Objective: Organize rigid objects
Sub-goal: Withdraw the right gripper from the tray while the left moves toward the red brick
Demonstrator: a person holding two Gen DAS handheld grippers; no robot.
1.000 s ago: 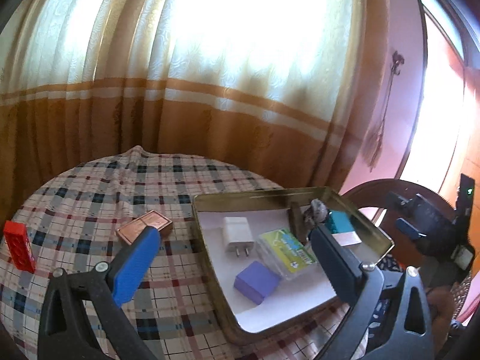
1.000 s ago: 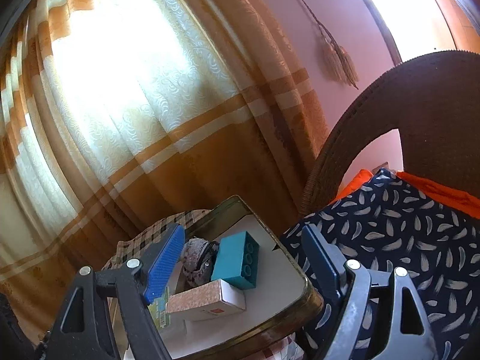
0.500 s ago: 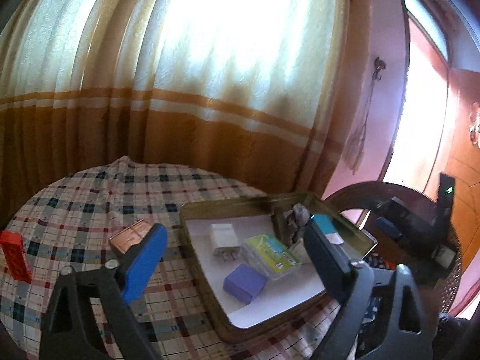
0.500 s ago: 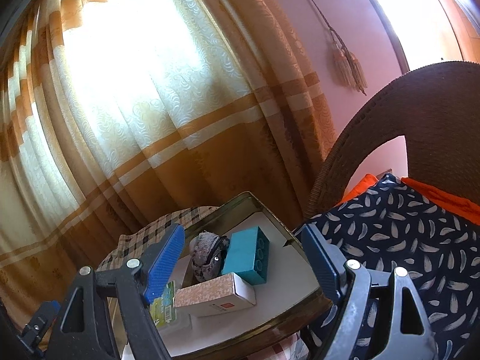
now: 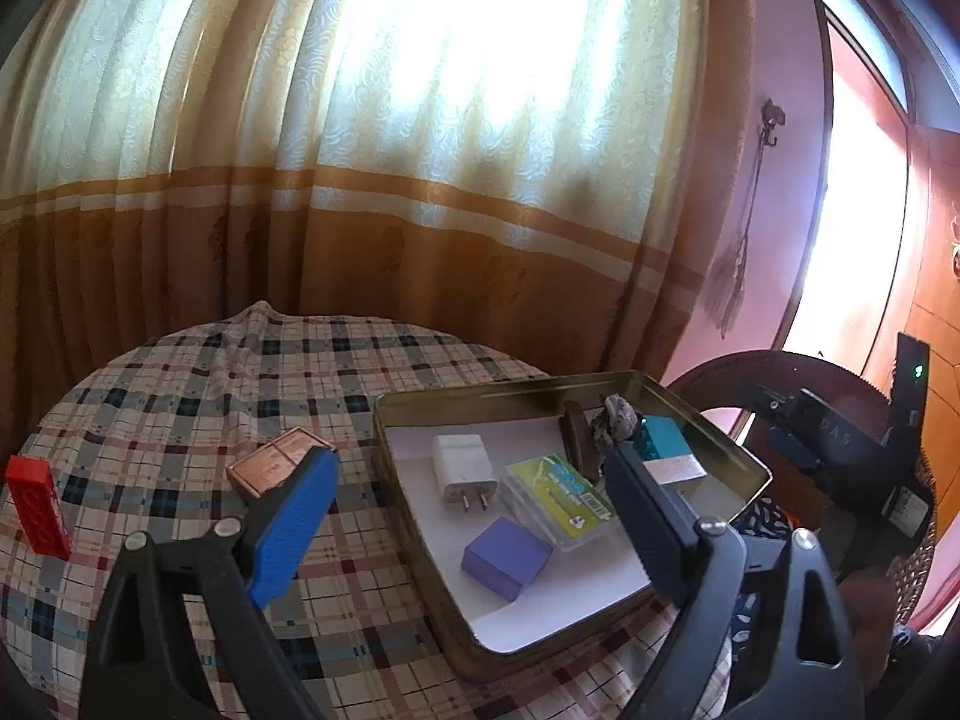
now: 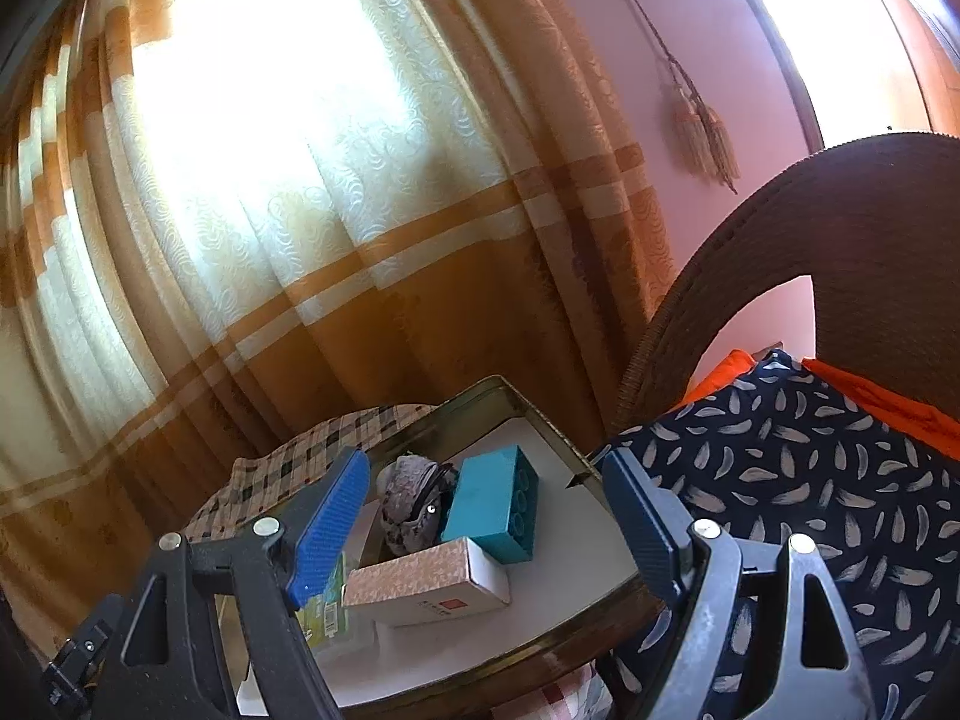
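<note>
A brass-coloured tin tray [image 5: 510, 389] with a white liner sits on the checked tablecloth [image 5: 198, 384]. In it lie a white charger [image 5: 459, 459], a purple block [image 5: 507, 558], a green-and-yellow case [image 5: 558, 501], a grey stone [image 6: 411, 498], a teal brick [image 6: 492, 501] and a pink patterned box [image 6: 420, 582]. Left of the tray, a copper box [image 5: 273, 468] and a red brick [image 5: 33, 504] rest on the cloth. My left gripper [image 5: 468, 462] hovers over the tray's near edge, jaws opening, nothing between them. My right gripper [image 6: 486, 465] is open near the tray's right end, holding nothing.
An orange-banded curtain [image 5: 420, 240] hangs close behind the table. A wicker chair [image 6: 840, 210] with a dark patterned cushion [image 6: 810, 480] stands right of the tray. The right gripper's body [image 5: 840, 438] shows at the left view's right edge.
My left jaws stand a little narrower than a second ago. Both views have drifted slightly. The things in the tray and on the cloth have not moved.
</note>
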